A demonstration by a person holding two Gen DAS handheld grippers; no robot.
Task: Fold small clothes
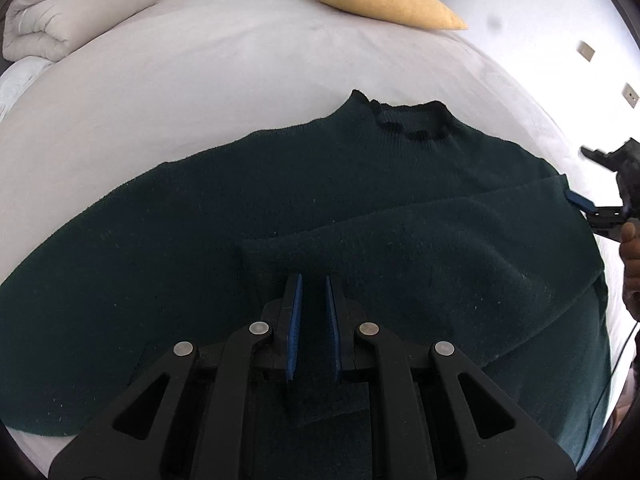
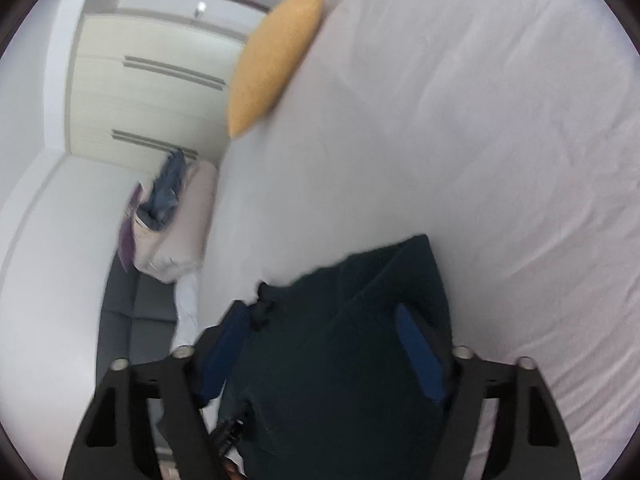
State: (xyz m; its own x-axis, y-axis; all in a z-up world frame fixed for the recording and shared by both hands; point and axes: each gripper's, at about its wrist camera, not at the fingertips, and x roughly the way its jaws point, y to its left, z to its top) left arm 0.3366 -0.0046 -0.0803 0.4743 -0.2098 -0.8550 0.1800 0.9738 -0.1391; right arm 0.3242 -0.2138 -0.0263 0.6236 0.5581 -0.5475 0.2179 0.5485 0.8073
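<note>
Dark green sweater point(image 1: 280, 200) is lying flat on the bed point(image 1: 200, 72), collar at 12 o'clock, one sleeve folded across its body. Left gripper point(image 1: 312, 320) fingers are pinching that sleeve's cuff. Right gripper point(image 2: 332, 344) fingers are standing apart over the sweater's edge, gripping nothing. Yellow pillow point(image 1: 380, 0) is lying at 1 o'clock.

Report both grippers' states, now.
Left gripper: shut on the sweater sleeve.
Right gripper: jaws open, straddling the sweater, not pressing.
</note>
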